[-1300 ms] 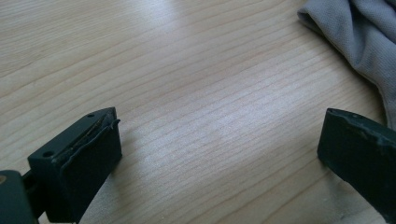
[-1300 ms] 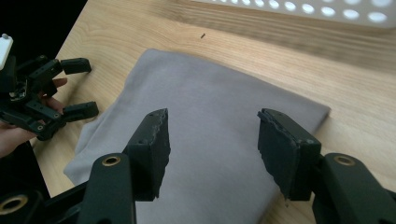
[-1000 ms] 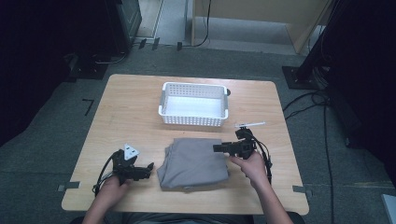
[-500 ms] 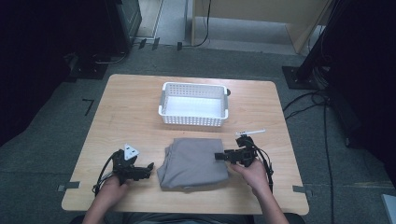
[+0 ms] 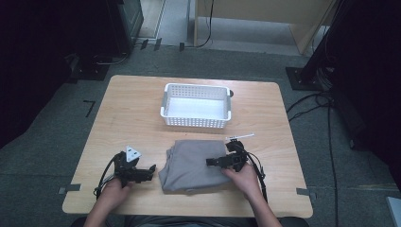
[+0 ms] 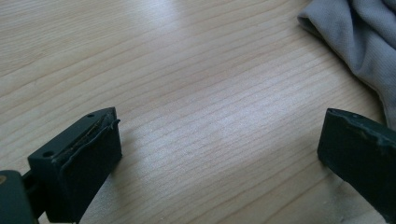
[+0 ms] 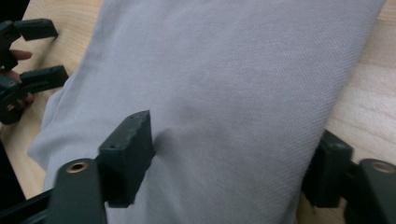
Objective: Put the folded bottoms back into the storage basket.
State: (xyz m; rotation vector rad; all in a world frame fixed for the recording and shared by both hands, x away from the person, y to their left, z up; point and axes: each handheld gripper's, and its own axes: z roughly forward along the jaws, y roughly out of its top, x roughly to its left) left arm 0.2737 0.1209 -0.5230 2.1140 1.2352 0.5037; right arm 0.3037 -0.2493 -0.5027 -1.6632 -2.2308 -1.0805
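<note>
The folded grey cloth (image 5: pixel 193 163) lies on the desk (image 5: pixel 132 118), just in front of the white basket (image 5: pixel 197 106). The right gripper (image 5: pixel 209 162) is over the right part of the cloth; its fingers (image 7: pixel 128 154) have just been opening and stand apart, with cloth between them. The left gripper (image 5: pixel 152 169) is just left of the cloth, fingers (image 6: pixel 88 163) wide apart over bare wood.

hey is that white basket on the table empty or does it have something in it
Empty. The high view looks straight into the white basket and shows its bare white floor; the grey cloth lies folded on the table in front of it.
</note>
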